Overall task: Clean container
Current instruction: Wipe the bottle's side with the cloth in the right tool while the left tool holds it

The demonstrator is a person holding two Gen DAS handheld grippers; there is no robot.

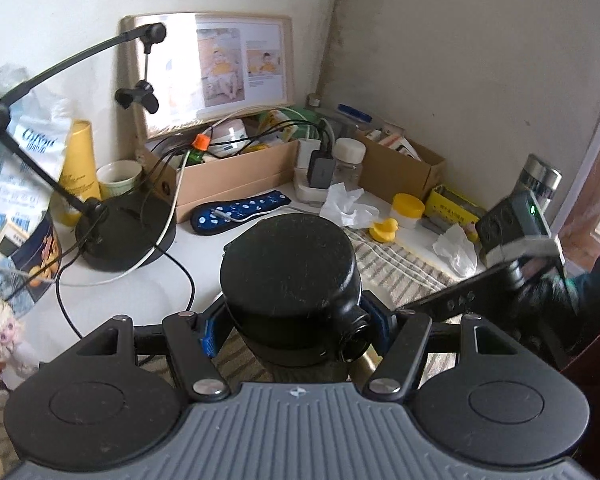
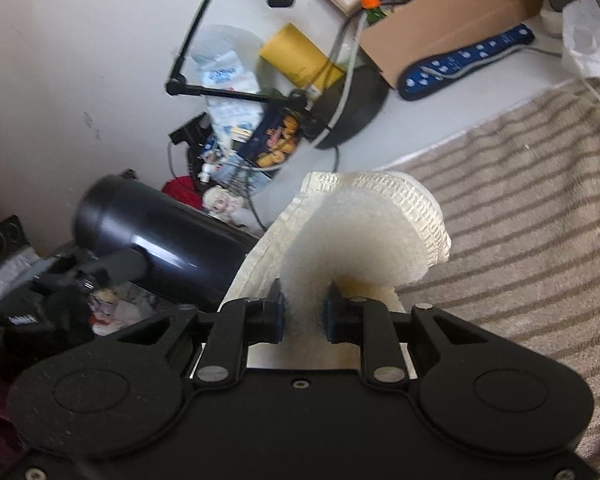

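Clamped between the blue pads of the left hand-held gripper, a black cylindrical flask with a black lid stands upright above the striped beige cloth that covers the near part of the white desk. The right hand-held gripper pinches a folded cream sponge with a mesh cover, its jaws narrow around the foam; the flask lies just left of the sponge in that view, not visibly touching it.

Behind the flask a black desk lamp with a round base trails black and white cables across the desk. Toward the far edge sit a brown cardboard box, a blue spotted pouch, a crumpled white tissue, a small yellow rubber duck and a yellow-lidded jar. At the left edge stand a yellow paper tube and a blue biscuit tin.
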